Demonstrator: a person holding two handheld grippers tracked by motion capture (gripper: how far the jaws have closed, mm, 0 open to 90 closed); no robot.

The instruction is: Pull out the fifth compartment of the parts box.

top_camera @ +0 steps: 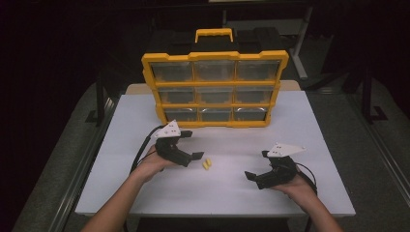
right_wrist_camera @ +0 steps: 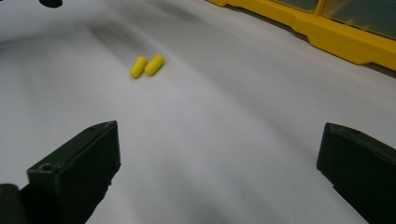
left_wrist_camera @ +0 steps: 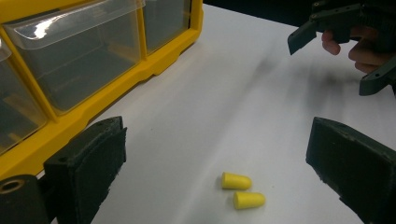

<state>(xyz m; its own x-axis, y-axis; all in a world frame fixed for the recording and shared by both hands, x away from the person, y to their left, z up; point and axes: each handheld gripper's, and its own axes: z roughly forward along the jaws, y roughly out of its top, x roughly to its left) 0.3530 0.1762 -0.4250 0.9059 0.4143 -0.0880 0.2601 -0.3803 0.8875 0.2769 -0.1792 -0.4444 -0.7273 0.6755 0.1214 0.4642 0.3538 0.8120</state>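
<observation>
Two yellow foam earplugs [top_camera: 207, 165] lie side by side on the white table [top_camera: 300, 193], in front of a yellow organizer [top_camera: 215, 89] with clear drawers. My left gripper [top_camera: 192, 145] is open just left of them, its jaws pointing right. In the left gripper view the earplugs [left_wrist_camera: 242, 190] lie on the table between and just ahead of the wide jaws [left_wrist_camera: 217, 140]. My right gripper [top_camera: 257, 165] is open at the front right, jaws pointing left, nothing in it. In the right gripper view the earplugs [right_wrist_camera: 146, 66] lie farther off, beyond the gripper [right_wrist_camera: 219, 140].
The organizer [left_wrist_camera: 93, 70] stands upright at the table's far side with its drawers shut and a black-and-yellow handle on top. In the left gripper view the right gripper [left_wrist_camera: 334, 63] and its hand sit at the upper right. Dark floor surrounds the table.
</observation>
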